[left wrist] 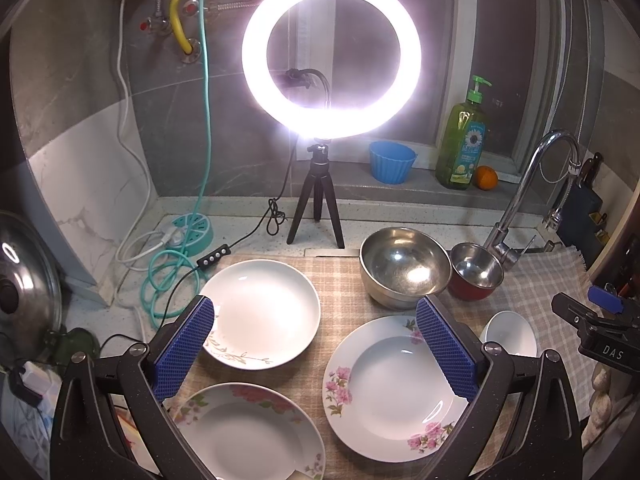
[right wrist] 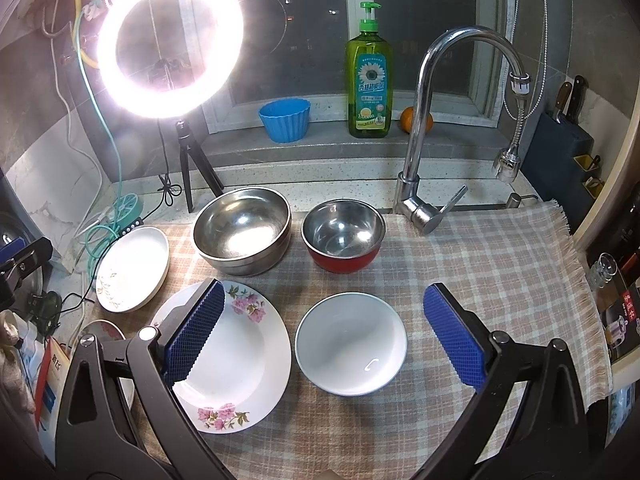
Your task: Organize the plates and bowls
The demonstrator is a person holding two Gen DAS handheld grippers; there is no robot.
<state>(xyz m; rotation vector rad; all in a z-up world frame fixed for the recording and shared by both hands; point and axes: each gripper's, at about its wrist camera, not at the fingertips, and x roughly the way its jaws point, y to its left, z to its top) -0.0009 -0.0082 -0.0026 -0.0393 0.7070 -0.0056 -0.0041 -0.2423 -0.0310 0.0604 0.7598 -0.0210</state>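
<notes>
A kitchen counter of pale speckled stone [right wrist: 344, 184] runs under a dark window [right wrist: 420, 20] with a grey sill, grey tiled walls to the sides. Over the counter lies a checked cloth [right wrist: 492, 264], the landmark here.

Behind the cloth's far edge stand a lit ring light [left wrist: 331, 55] on a small tripod and a chrome tap [right wrist: 424, 128]. On the sill beyond are a green soap bottle [right wrist: 369, 76], a blue fluted cup [right wrist: 285, 119] and an orange [right wrist: 404, 119].

On the cloth, at its far side, sit a large steel bowl [right wrist: 242, 235] and just beside it a red steel bowl [right wrist: 343, 234]. Nearer lie a pink-flowered plate [right wrist: 240, 364], a small white bowl [right wrist: 351, 343], and toward the cloth's left edge a white leaf-sprig plate [left wrist: 264, 314] and another flowered plate [left wrist: 248, 432].

The left gripper [left wrist: 316, 348] hangs above the plates, jaws spread wide, empty. The right gripper [right wrist: 324, 332] is likewise wide and empty, above the small white bowl.
</notes>
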